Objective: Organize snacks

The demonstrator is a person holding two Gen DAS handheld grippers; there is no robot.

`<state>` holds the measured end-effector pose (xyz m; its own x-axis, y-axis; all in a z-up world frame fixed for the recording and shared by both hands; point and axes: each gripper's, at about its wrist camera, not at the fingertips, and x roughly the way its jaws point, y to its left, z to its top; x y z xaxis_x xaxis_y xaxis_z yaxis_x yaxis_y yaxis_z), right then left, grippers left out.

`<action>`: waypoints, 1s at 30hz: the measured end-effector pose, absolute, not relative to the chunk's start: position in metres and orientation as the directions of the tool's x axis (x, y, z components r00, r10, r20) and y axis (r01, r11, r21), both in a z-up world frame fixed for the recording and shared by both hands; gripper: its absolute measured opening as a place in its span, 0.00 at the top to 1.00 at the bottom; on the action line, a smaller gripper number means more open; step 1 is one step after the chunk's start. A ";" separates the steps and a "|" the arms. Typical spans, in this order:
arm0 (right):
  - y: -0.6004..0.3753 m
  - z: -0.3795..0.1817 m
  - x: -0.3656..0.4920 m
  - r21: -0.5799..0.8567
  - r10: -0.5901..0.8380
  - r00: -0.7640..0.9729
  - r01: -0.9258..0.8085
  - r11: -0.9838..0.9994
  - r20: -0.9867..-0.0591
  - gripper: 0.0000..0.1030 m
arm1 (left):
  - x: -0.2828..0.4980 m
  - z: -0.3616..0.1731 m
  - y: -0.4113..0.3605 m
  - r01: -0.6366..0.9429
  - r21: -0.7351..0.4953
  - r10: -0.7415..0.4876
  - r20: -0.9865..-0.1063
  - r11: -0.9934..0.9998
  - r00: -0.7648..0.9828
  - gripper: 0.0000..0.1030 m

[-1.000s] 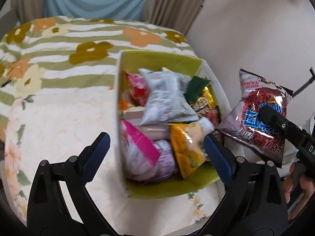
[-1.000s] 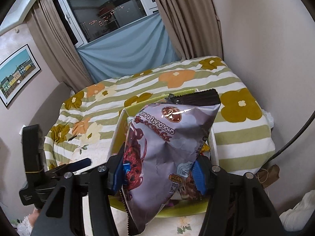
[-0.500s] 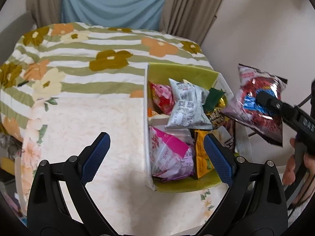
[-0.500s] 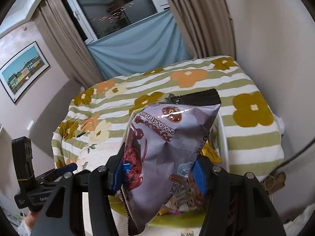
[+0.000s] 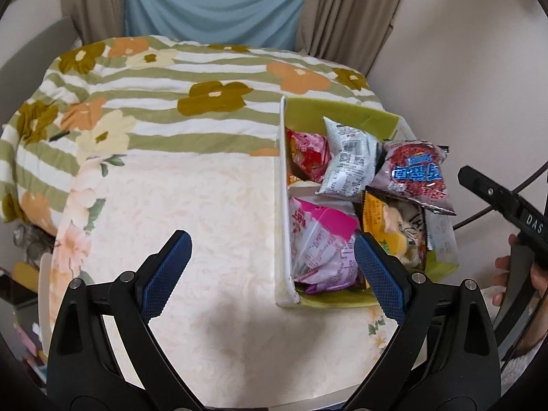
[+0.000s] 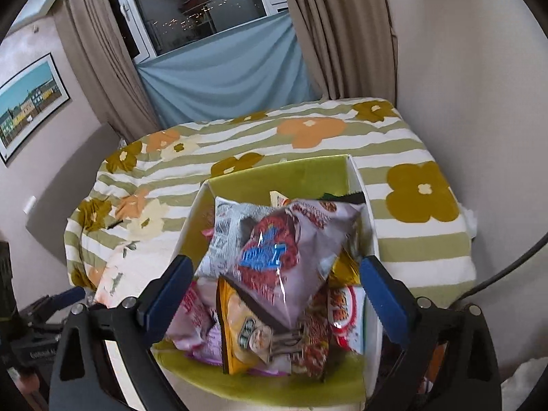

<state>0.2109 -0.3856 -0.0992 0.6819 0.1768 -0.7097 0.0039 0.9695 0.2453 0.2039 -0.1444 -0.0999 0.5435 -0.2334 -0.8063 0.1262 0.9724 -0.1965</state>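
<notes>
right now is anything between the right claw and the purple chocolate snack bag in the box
Nothing visible. The purple bag lies on top of the other snacks in the green box, and the open right claw hangs just above it.

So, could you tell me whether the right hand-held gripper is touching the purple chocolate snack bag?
Apart: the right wrist view shows the right hand-held gripper open, purple snack bag lying in the box.

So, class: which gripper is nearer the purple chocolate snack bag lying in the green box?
Right. The right gripper hangs open just above the bag; the left gripper stands off leftward.
</notes>
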 end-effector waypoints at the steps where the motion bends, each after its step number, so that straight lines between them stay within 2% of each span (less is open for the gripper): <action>1: -0.385 -0.097 0.208 0.245 0.176 0.684 0.005 0.969 -0.708 0.06 | 0.201 -0.097 -0.143 0.132 -0.198 -0.238 -0.801 0.971 0.549 0.07; 7: -0.368 -0.072 0.178 0.218 0.142 0.732 0.010 0.976 -0.667 0.06 | 0.176 -0.068 -0.127 0.174 -0.151 -0.227 -0.756 0.973 0.614 0.07; 16: -0.313 -0.019 0.103 0.151 0.065 0.807 0.030 0.988 -0.586 0.06 | 0.105 -0.009 -0.074 0.175 -0.061 -0.173 -0.638 0.983 0.751 0.07; 19: -0.289 -0.008 0.072 0.111 0.027 0.823 0.044 0.993 -0.568 0.06 | 0.077 0.003 -0.057 0.146 -0.037 -0.139 -0.598 0.989 0.789 0.00; 24: -0.256 -0.006 0.036 0.043 -0.031 0.833 0.066 0.997 -0.552 0.06 | 0.037 0.014 -0.034 0.129 -0.015 -0.115 -0.558 0.992 0.822 0.00; 30: -0.232 -0.021 0.013 0.026 -0.032 0.809 0.058 0.998 -0.586 0.06 | 0.000 0.017 -0.022 0.109 0.028 -0.078 -0.526 0.994 0.847 0.00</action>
<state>0.0131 -0.2318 -0.0214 0.8095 -0.0315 -0.5863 0.0577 0.9980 0.0260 -0.0002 -0.0217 0.0166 0.8471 -0.0780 -0.5257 0.1087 0.9937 0.0276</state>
